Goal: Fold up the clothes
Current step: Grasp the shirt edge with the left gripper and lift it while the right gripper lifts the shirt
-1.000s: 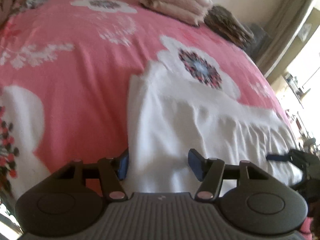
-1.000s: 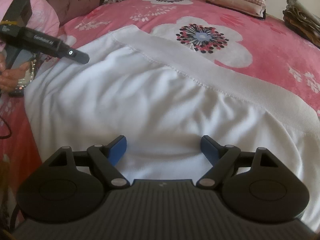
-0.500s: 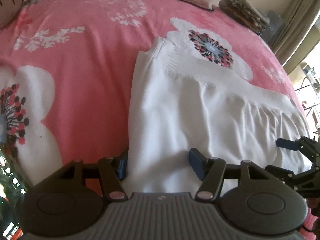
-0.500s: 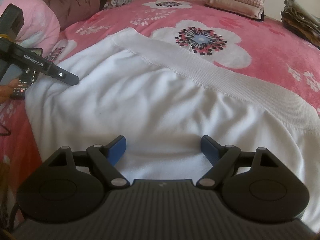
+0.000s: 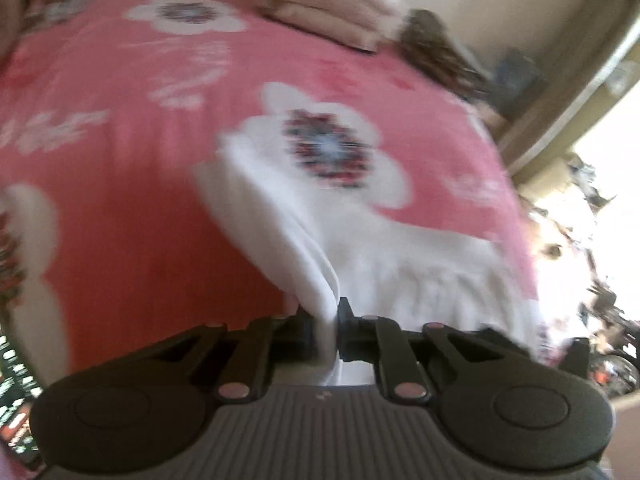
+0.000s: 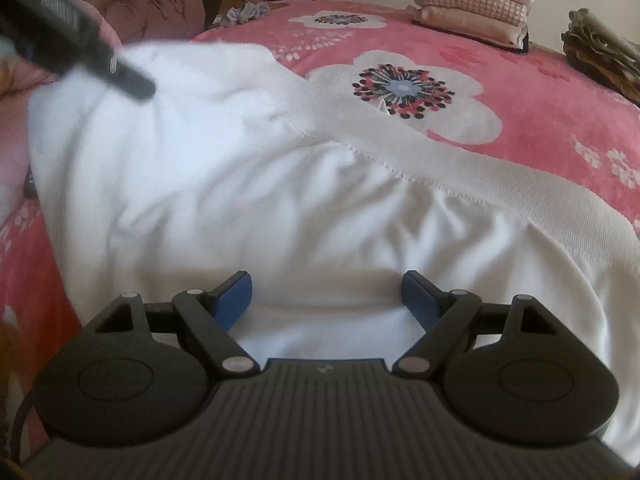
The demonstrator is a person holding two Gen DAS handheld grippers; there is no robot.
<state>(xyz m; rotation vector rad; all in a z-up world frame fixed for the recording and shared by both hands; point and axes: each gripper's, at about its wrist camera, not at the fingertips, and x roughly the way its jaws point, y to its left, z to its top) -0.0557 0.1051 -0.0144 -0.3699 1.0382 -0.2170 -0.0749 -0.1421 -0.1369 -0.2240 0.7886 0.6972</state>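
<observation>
one white garment point(image 6: 248, 184) spread across the frame's middle on the pink bed point(image 6: 540, 92); left gripper point(image 5: 325, 326) fingers pinching its edge, right gripper point(image 6: 326, 294) fingers spread wide above it; one folded stack point(image 6: 468, 4) upper right.

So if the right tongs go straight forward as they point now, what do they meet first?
Most likely the white garment: the open right tongs point over it, and its folds rise directly ahead. Depth is unclear, so contact height is uncertain.
</observation>
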